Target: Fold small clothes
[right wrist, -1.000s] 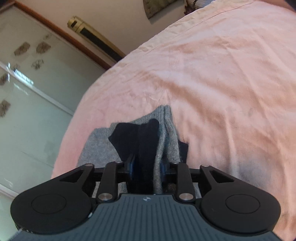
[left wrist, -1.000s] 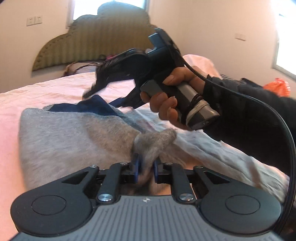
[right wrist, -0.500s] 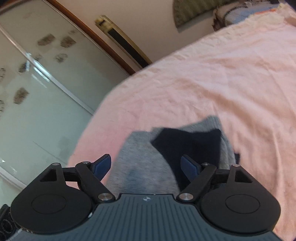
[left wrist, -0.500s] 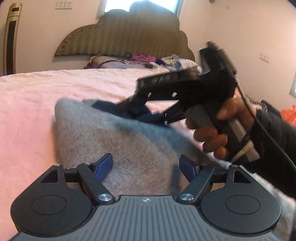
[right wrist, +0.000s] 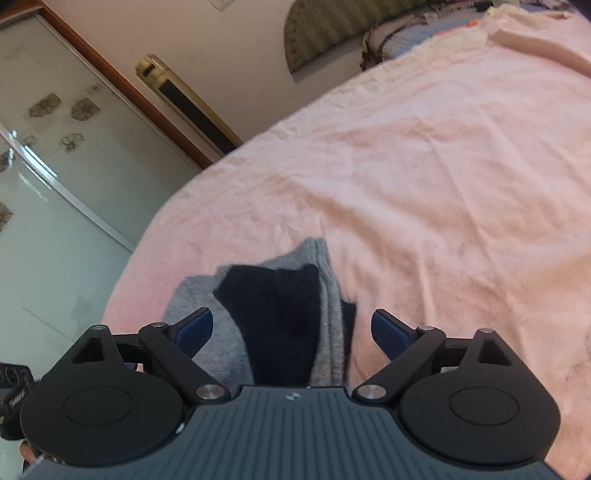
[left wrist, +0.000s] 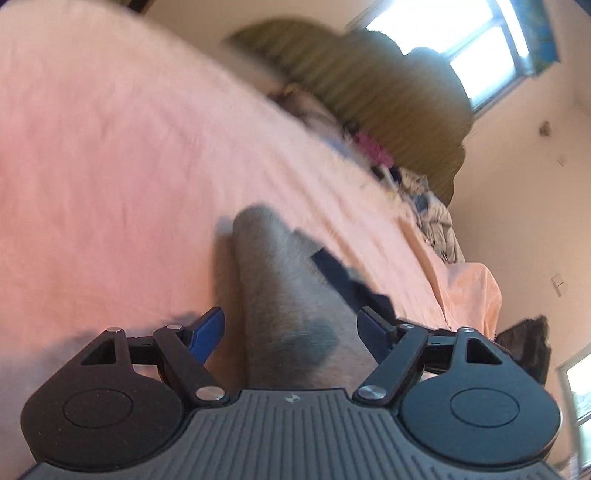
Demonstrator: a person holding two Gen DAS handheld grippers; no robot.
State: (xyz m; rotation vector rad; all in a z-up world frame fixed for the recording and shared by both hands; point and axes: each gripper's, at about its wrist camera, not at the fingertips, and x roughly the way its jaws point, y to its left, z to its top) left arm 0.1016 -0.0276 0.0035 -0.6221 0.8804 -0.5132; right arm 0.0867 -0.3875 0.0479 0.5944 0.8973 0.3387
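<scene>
The grey garment (right wrist: 325, 291) lay folded on the pink bed (right wrist: 443, 177), with a dark navy panel (right wrist: 280, 314) showing on top of it. It sat on the part of the bed closest to both cameras, well away from the headboard (right wrist: 332, 33) end where a heap of other clothes (left wrist: 432, 218) was piled. Seen from the left wrist it looked like a narrow grey strip (left wrist: 288, 295) with the navy edge (left wrist: 343, 277) peeking out along one side.

By my reckoning a fold had just been laid and the next thing was to tidy it or take a fresh grip. To do that well, each tool should come down on a true corner or fold edge, pinching all the layers together and not just the top one, and the two should move evenly so the grey and navy edges line up without dragging the bedsheet.

The left tool (left wrist: 291, 328) stood wide, its blue pads on either side of the grey strip with cloth visible between them but nothing pinched. That view was blurred, so I could not tell whether a pad brushed the fabric. The right tool (right wrist: 291, 328) was also spread wide, empty, held over the garment with the navy panel directly between its fingers. I could not tell if it touched the cloth.
</scene>
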